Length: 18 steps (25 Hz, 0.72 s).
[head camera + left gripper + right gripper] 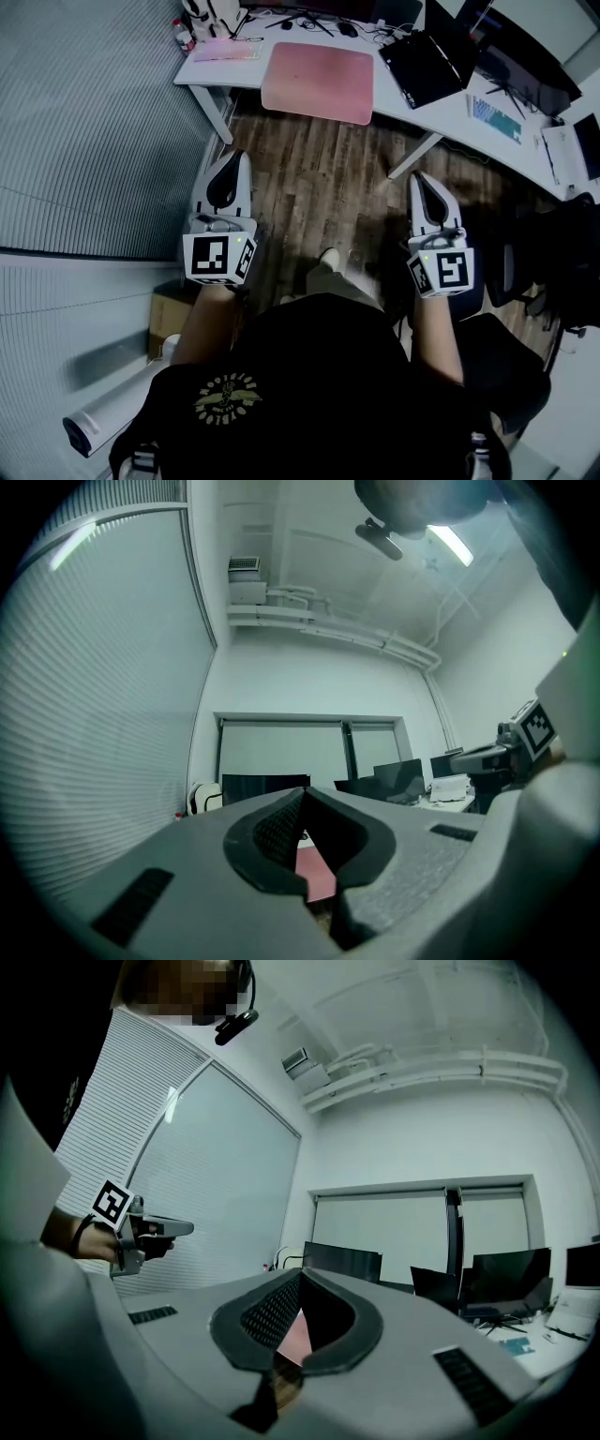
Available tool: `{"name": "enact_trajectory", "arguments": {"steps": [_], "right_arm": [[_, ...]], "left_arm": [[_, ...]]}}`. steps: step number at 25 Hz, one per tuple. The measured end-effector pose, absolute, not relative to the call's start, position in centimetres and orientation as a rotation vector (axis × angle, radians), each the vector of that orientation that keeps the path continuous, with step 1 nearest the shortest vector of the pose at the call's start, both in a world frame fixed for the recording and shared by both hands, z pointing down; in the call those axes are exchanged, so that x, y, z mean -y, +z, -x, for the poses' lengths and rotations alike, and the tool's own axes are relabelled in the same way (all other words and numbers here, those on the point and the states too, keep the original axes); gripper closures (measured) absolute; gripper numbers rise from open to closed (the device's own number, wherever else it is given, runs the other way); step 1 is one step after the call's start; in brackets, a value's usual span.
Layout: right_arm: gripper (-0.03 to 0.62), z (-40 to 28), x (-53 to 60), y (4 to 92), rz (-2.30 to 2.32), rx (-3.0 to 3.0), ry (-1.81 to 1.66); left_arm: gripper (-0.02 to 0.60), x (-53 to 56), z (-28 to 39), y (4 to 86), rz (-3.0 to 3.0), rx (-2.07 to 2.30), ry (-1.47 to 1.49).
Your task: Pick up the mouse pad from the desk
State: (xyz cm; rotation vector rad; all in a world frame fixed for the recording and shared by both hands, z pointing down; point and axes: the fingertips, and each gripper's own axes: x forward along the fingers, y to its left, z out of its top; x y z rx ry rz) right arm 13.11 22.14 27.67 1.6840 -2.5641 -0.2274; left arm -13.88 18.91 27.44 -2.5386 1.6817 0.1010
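**Both grippers shut, pink mouse pad lies on the desk ahead**

Seen from the head view, a person in a dark shirt stands over a wooden floor point(319, 192) with a gripper in each hand, both pointed toward the top of the frame. The left gripper point(234, 156), at centre left, has its jaws pressed together with nothing between them. The right gripper point(420, 176), at centre right, is likewise closed on nothing.

The mouse pad point(319, 82), a pink rectangle with rounded corners, lies flat at top centre, along the near edge of the white desk point(448, 114). It sits well apart from both grippers, with bare floor between. A pale keyboard point(225, 49) rests just to its left, and an open laptop point(427, 58) stands to its right. A second keyboard point(495, 118) lies farther toward the upper right corner. Dark monitors line the far side of the desk.

In each gripper view, a sliver of pink shows through the small opening below the closed tips.
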Motion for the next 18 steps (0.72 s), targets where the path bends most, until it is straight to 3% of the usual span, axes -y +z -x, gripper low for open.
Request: {"name": "enact_trajectory", "arguments": {"steps": [18], "right_arm": [[0.592, -14.5, -15.7, 30.1, -1.619, 2.575, -0.161]], "left_arm": [[0.575, -13.6, 10.4, 31.3, 2.617, -1.475, -0.104]]}}
